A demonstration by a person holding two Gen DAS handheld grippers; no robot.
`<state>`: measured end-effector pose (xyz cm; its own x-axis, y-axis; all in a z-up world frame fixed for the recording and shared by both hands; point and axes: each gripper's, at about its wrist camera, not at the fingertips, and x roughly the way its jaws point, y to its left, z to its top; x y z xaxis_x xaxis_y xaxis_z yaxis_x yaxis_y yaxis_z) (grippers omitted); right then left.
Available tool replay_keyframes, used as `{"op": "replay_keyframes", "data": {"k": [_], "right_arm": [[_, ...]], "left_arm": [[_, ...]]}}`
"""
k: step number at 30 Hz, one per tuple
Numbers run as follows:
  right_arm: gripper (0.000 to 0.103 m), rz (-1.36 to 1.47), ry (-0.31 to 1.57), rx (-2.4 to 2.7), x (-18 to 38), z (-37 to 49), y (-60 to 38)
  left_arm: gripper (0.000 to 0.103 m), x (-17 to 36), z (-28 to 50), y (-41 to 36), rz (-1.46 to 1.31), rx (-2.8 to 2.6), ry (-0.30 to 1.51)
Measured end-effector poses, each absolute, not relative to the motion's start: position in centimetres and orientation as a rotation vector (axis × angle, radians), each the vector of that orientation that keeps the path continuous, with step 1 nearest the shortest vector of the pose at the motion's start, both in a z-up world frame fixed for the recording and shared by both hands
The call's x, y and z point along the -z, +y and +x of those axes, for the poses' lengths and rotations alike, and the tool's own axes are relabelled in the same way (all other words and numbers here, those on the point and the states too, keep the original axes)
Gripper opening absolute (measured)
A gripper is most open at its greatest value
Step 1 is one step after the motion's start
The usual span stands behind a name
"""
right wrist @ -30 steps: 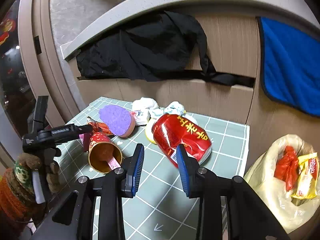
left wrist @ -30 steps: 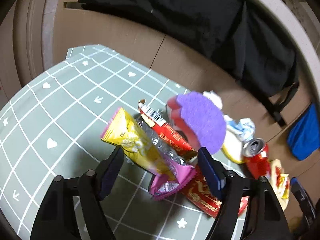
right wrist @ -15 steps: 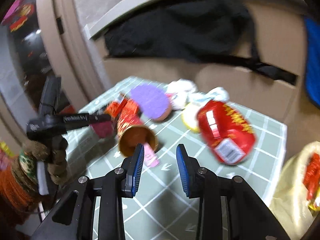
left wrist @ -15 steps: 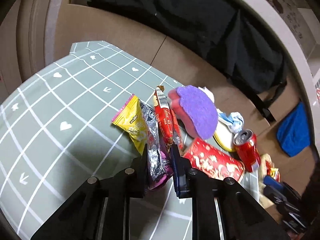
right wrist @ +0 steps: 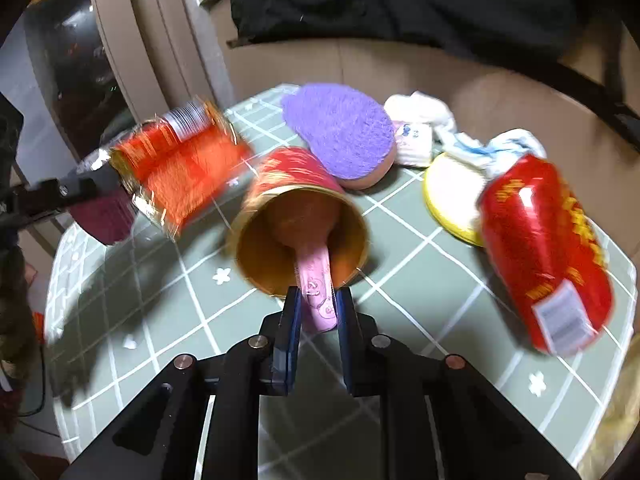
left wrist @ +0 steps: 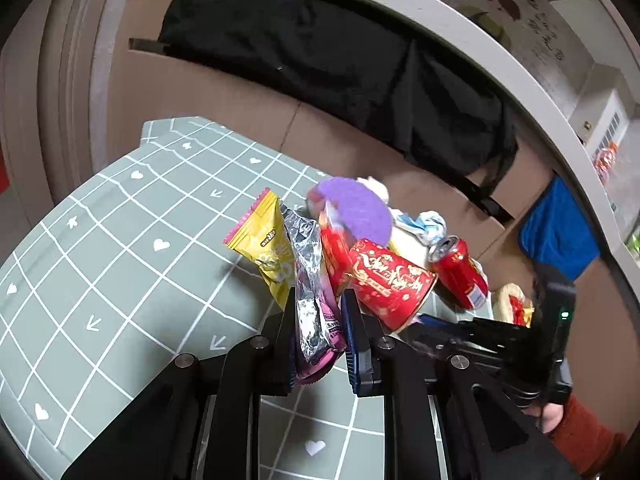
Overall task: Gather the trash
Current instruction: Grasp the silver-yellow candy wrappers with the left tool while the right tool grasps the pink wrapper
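Note:
My left gripper [left wrist: 318,304] is shut on a bunch of snack wrappers [left wrist: 308,276], yellow, silver and pink, with a red wrapper [left wrist: 334,256] beside them, held above the green table [left wrist: 120,272]. In the right wrist view the same bunch [right wrist: 176,176] hangs blurred at the left. My right gripper [right wrist: 316,304] has its jaws narrow around a pink wrapper [right wrist: 316,280] that sticks out of a red paper cup [right wrist: 300,220] lying on its side. The cup also shows in the left wrist view [left wrist: 388,280].
A purple sponge [right wrist: 340,132], white crumpled tissues [right wrist: 416,120], a yellow lid [right wrist: 452,200] and a red can [right wrist: 548,248] lie on the table. A trash bag [left wrist: 514,304] with wrappers sits past the table's right edge. A black cloth [left wrist: 320,48] hangs behind.
My left gripper closed on the wrappers and lifted them off the table. My right gripper moved left and forward to the cup and now brackets the pink wrapper.

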<state>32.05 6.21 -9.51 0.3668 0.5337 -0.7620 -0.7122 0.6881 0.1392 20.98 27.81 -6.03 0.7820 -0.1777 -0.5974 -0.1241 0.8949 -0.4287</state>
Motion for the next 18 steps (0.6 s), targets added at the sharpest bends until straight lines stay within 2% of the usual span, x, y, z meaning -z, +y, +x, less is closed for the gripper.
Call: {"op": "replay_keyframes", "data": {"k": [11, 12, 14, 18], "right_arm": [[0.015, -0.184, 0.934, -0.872, 7.2, 25.0, -1.1], [0.018, -0.195, 0.924, -0.871, 7.5, 24.3, -1.2], [0.035, -0.238, 0.906, -0.861, 7.5, 23.5, -1.1], [0.036, -0.277, 0.866, -0.865, 7.7, 23.3, -0.3]], "left_arm": [[0.02, 5.9, 20.0, 24.6, -0.418, 0.125, 0.669], [0.02, 5.8, 19.6, 24.3, -0.405, 0.127, 0.665], [0.02, 5.5, 19.1, 23.9, -0.383, 0.116, 0.658], [0.02, 4.6, 18.4, 23.8, -0.36, 0.079, 0.629]]}}
